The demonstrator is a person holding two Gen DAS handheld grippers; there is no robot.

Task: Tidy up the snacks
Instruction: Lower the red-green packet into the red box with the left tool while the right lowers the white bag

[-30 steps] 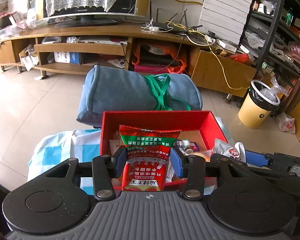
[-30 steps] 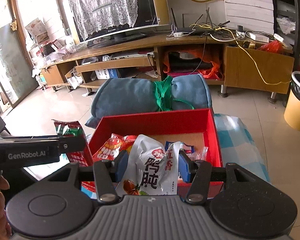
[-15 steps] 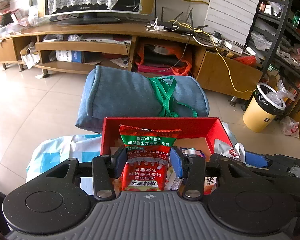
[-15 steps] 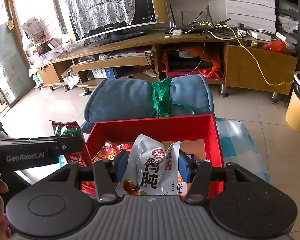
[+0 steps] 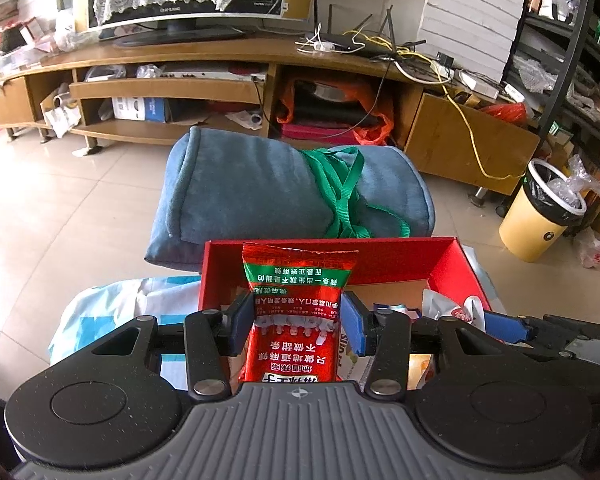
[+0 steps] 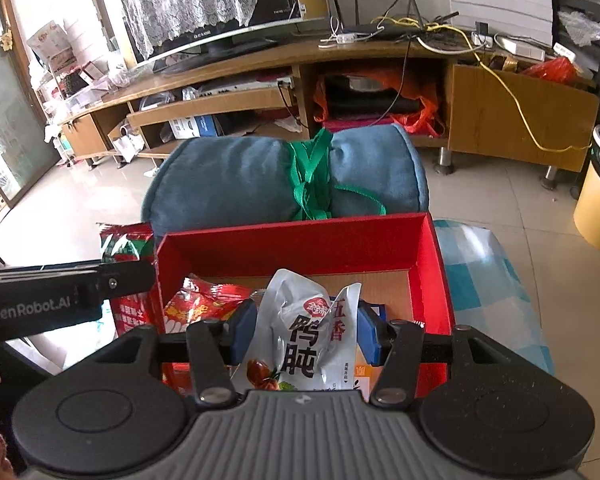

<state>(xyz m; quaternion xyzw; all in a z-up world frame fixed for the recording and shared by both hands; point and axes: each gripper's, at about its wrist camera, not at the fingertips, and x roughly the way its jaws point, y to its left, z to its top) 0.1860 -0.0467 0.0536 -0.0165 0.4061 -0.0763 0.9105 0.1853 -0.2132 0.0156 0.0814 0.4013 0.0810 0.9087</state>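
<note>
Snack packets hang over the red box [image 6: 296, 246]: our left hand-held gripper [image 5: 296, 326] pinches a red-green packet [image 5: 298, 308], the right hand-held gripper [image 6: 306, 332] a crinkly white pouch [image 6: 304, 336]. Both seem light, soft and slippery, so we grip mid-body. Beyond the box lies a blue cushion roll [image 5: 260, 188]; packets already inside crowd its floor.

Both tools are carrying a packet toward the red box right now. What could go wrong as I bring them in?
1. The left tool and the right tool sit close side by side; they may bump over the red box.
2. The red and green packet looks near the box's left wall and could catch on it or drop outside.
3. The white packet is crumpled in its grip and may land on the red snack bags already inside.
</note>
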